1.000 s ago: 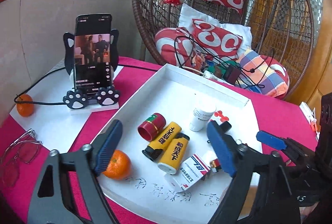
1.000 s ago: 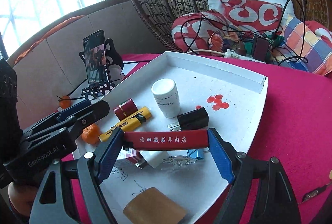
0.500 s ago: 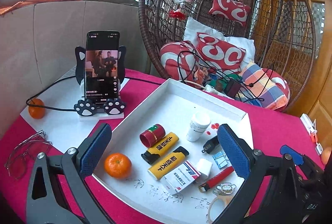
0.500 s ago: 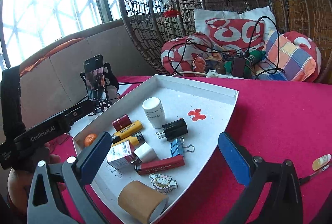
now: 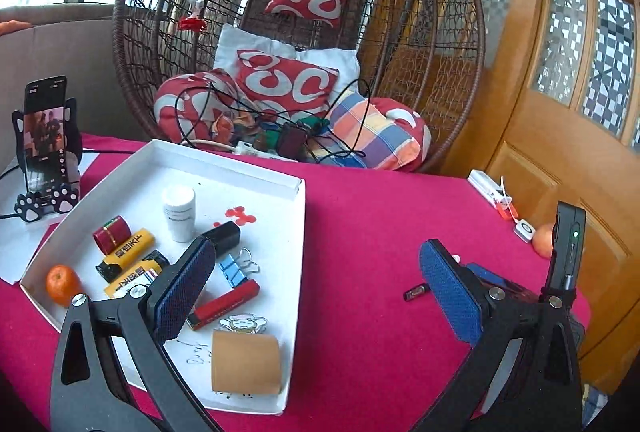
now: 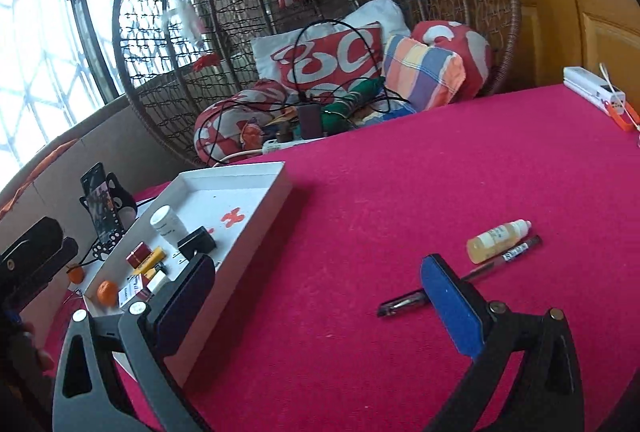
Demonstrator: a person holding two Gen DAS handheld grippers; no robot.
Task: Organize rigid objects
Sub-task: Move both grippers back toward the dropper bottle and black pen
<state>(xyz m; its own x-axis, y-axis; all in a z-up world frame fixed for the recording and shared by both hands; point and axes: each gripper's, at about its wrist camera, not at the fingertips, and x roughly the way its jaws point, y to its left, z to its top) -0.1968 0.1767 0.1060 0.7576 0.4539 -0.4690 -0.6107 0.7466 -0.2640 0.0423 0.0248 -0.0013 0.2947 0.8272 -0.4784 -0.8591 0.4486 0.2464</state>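
Rigid objects sit mostly in one white tray (image 5: 298,216) on the red tablecloth (image 5: 380,232), left side of the scene.

Tray count, left wrist view:
- 1 white bottle (image 5: 179,208), upright
- 1 red cylinder (image 5: 112,234), on its side
- 2 yellow lighters (image 5: 127,254), lying side by side
- 1 tangerine (image 5: 61,284), near-left corner
- 1 black charger (image 5: 222,234), just right of the bottle
- 1 blue binder clip (image 5: 235,269)
- 1 long red box (image 5: 224,304)
- 1 cartoon sticker (image 5: 241,324)
- 1 brown tape roll (image 5: 245,362), near edge

A small printed carton lies behind the left finger, partly hidden.

Outside the tray, right wrist view:
- 1 dropper bottle (image 6: 498,241)
- 1 pen (image 6: 460,277), touching it

Both lie on the cloth, well right of the tray.

Left gripper (image 5: 316,296): fingers spread wide, nothing between them, hanging over the tray's near-right corner and the cloth.
Right gripper (image 6: 318,306): fingers likewise released, empty, above bare cloth; the pen passes behind its right finger.

Far left: 1 phone (image 5: 44,136) in a cat-paw stand.
Beyond the table: 1 wicker hanging chair (image 5: 420,32).
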